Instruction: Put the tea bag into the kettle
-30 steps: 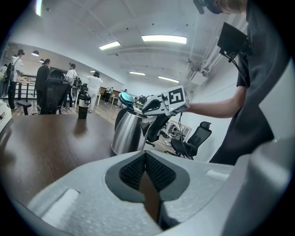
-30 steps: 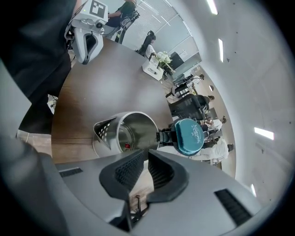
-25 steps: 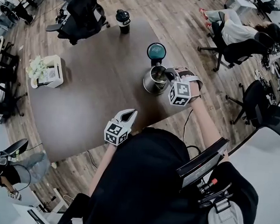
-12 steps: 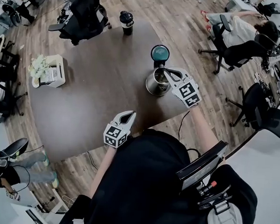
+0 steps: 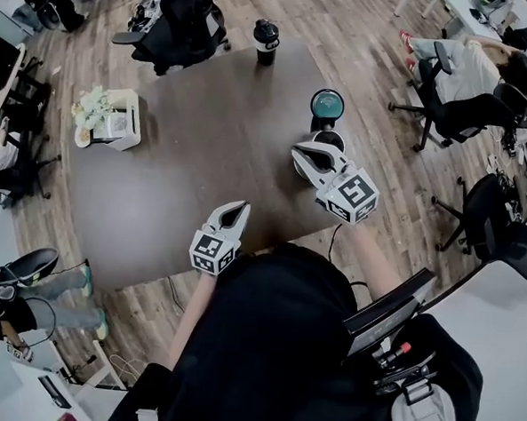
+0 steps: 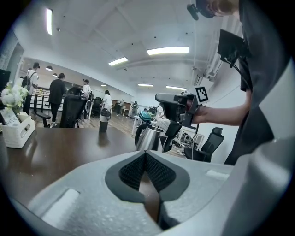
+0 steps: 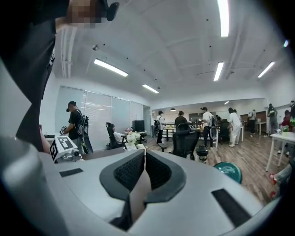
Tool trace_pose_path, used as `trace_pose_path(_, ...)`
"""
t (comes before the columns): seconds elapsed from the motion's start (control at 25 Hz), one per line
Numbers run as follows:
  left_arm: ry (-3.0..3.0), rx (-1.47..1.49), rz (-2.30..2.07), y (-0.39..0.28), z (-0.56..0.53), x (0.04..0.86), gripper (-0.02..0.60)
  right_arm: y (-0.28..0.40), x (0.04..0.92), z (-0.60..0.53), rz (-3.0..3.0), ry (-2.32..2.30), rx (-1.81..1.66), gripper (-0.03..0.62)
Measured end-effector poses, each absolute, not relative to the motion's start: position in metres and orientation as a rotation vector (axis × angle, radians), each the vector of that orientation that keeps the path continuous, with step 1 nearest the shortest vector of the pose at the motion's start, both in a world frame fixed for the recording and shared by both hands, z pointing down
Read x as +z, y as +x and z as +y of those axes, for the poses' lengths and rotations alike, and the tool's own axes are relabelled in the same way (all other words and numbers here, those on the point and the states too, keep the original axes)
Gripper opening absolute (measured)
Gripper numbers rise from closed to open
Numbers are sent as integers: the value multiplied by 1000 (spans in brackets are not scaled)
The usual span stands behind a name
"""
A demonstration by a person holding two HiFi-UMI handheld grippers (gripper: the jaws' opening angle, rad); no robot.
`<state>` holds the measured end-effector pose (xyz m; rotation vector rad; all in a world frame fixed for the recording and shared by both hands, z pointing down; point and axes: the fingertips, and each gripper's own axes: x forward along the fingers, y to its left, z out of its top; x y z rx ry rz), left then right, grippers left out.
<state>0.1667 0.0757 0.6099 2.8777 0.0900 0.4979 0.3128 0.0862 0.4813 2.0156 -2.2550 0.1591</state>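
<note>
Two grippers, both with jaws pressed together on nothing. The left gripper (image 5: 237, 209) hangs over the front edge of the dark brown tabletop (image 5: 187, 156). The right gripper (image 5: 301, 150) hangs over the shiny steel kettle (image 6: 148, 138) near the right edge, whose round teal lid (image 5: 326, 102) stands open. Where the tea bag is, I cannot tell.

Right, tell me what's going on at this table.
A person at a dark table holds a two-jaw gripper in each hand. The right gripper, jaws shut with nothing between them, hangs close above the open steel kettle, whose teal lid is tipped up. The left gripper hovers near the table's near edge, also shut and empty. No tea bag shows in any view.
</note>
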Motion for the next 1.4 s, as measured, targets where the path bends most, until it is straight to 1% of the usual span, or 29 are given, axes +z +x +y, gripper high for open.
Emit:
trace_pose_path(0.28,2910,428,-26,132,45,591,6,247,490,51,-2385,1943,214,14)
trace_pose_path(0.56,2898,367,-175,80,0,585,6,157,516,5,-2510,1752,315,14)
trace_pose_path(0.84,2863,346,-312,24,-43,584,6,84,527,-38,-2602,1600,396,14)
trace_pose_path(1.2,2836,307,-423,-42,-91,584,6,19,554,-83,-2658,1498,555,8)
trace_pose_path(1.4,2834,336,-417,-75,-110,595,6,-23,581,-101,-2651,1426,619,8)
